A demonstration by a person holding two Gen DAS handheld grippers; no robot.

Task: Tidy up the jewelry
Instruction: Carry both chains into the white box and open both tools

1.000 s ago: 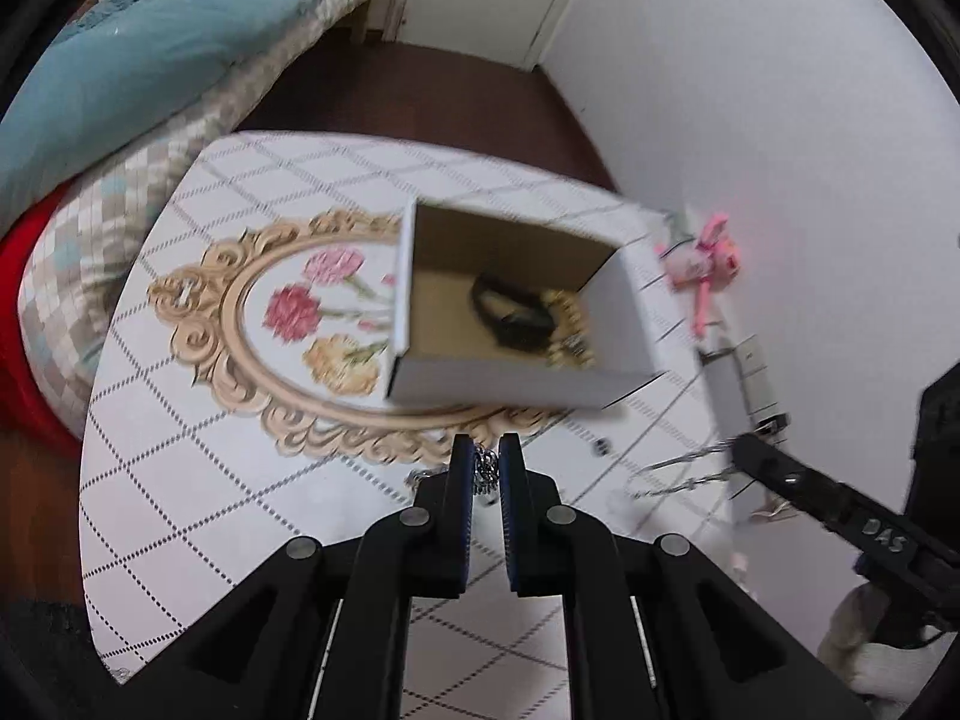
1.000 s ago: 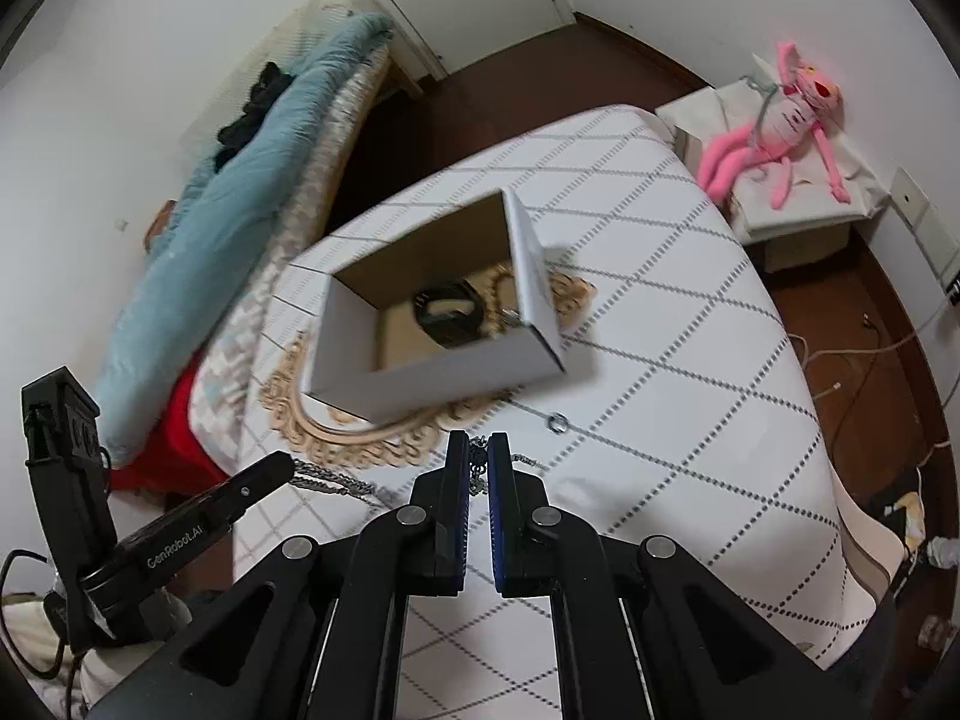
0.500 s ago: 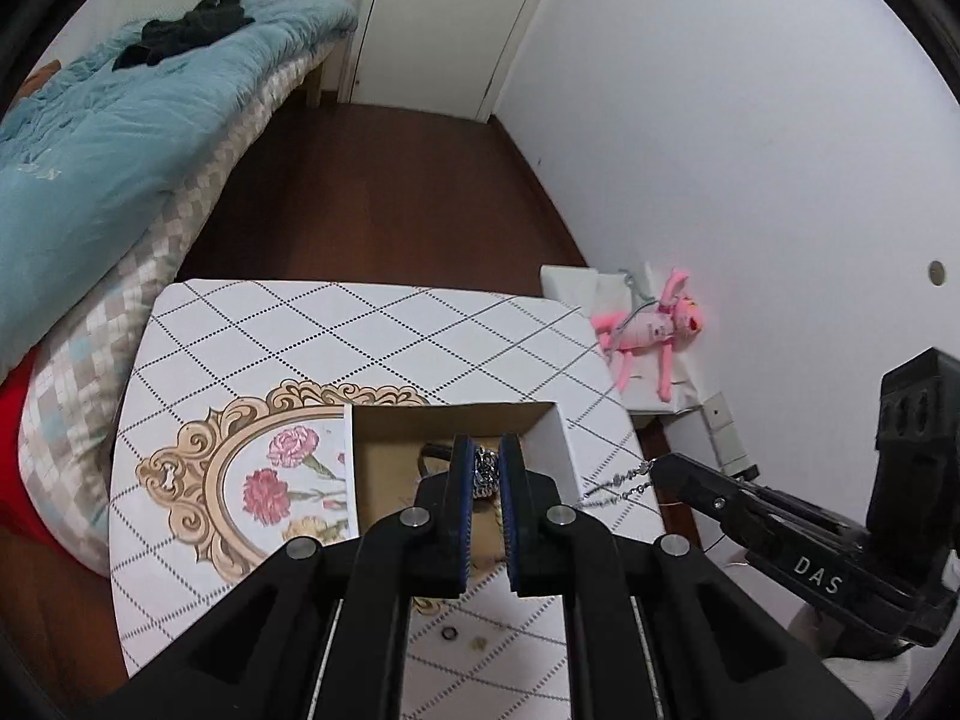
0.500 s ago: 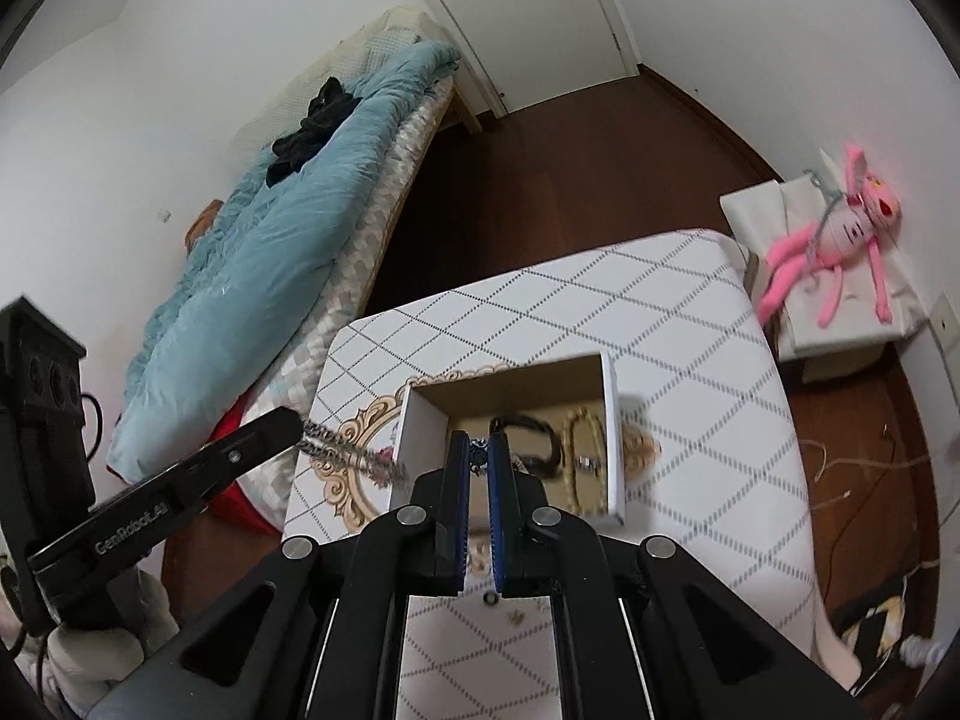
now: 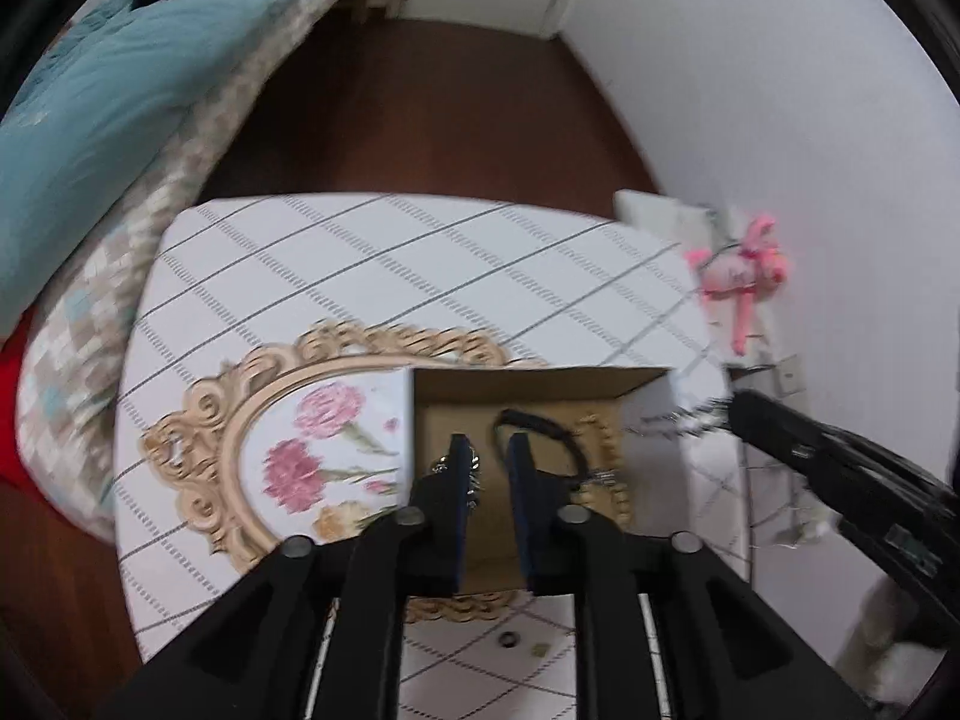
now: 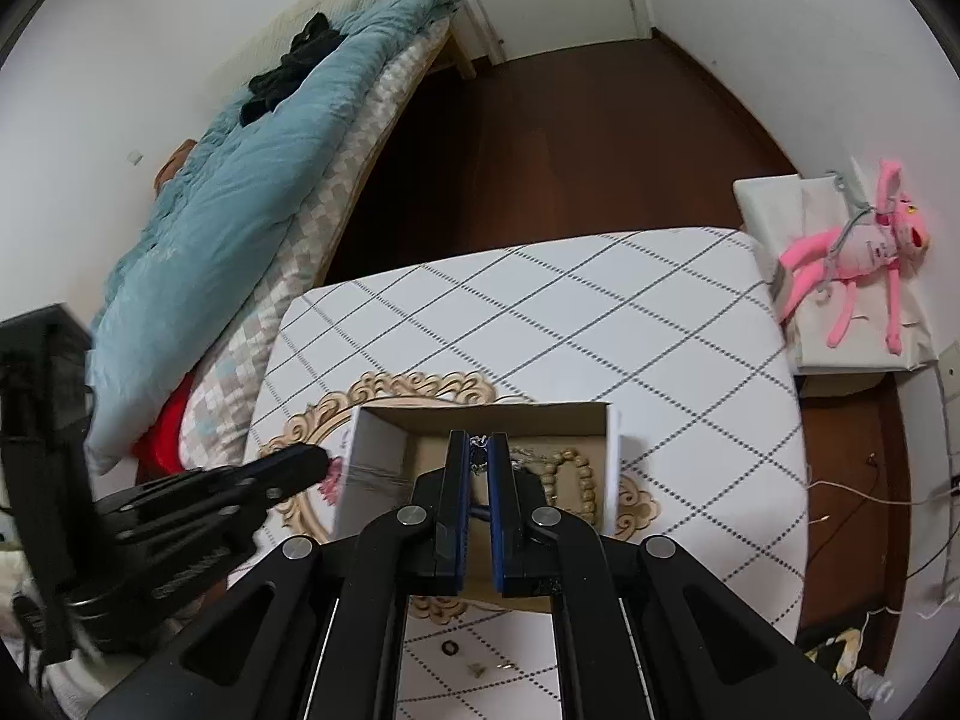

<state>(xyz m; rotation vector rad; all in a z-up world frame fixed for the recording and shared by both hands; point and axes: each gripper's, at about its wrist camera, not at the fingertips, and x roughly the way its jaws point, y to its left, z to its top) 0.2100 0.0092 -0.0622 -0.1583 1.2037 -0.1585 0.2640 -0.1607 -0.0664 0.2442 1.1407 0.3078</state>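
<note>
An open cardboard box [image 5: 540, 381] stands on the white checked tablecloth [image 5: 420, 264]. Inside it lie a black bracelet [image 5: 540, 429] and a wooden bead bracelet [image 5: 609, 462]. My left gripper [image 5: 486, 450] hangs over the box, its jaws opening. One end of a silver chain [image 5: 473, 480] dangles against the left pad, and the pads do not press it. My right gripper [image 6: 478, 441] is over the box too, shut on the other end of the silver chain [image 6: 478, 453]. Each gripper shows in the other's view, the right gripper [image 5: 747, 414] at the right and the left gripper [image 6: 309, 457] at the left.
A small ring [image 5: 510, 639] and a tiny earring piece [image 5: 542, 650] lie on the cloth in front of the box. A bed with a teal quilt [image 6: 240, 210] borders the table's left. A pink plush toy [image 6: 864, 252] rests on a white box at the right, with cables on the floor.
Both grippers carried the chain from the table's front area to above the box. The left jaws, shut on the chain before, have parted.
</note>
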